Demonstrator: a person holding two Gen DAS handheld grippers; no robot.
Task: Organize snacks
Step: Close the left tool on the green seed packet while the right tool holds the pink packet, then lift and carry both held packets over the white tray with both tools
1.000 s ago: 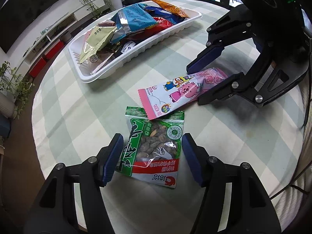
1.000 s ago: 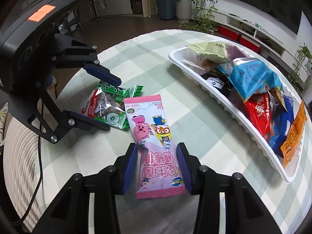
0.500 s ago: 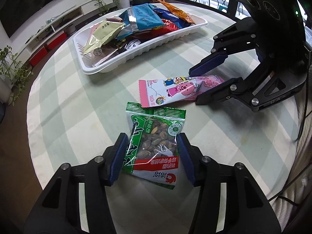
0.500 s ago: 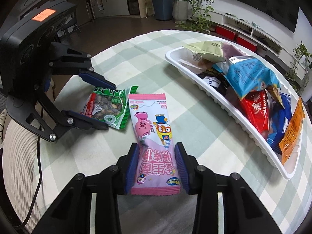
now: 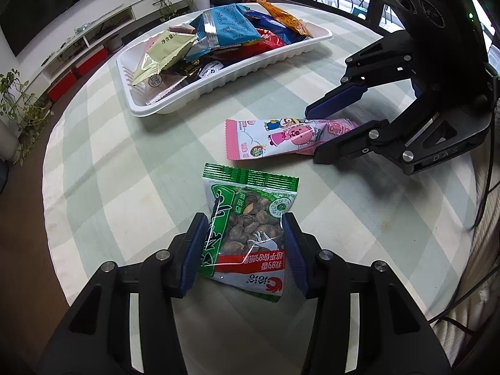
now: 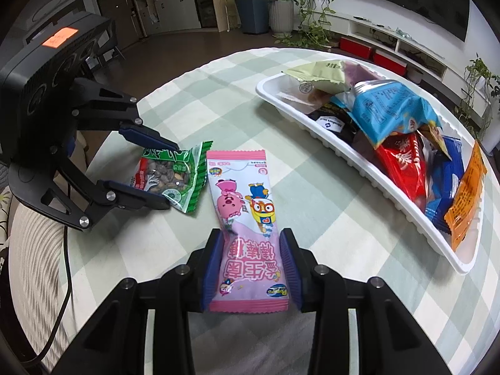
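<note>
Meanwhile, left gripper (image 5: 243, 243) fingers clench the green seed packet (image 5: 248, 231); right gripper (image 6: 251, 257) fingers clench the pink snack bar (image 6: 247, 228) beside the tray (image 6: 359, 168).

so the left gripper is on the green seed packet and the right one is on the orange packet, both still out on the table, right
Not quite. The right gripper is closed on the pink cartoon packet, not an orange one; the right wrist view shows it. The orange packet lies in the white tray. The left gripper does grip the green seed packet.

Right gripper body (image 5: 450, 147) reads, perhaps, "DAS".
</note>
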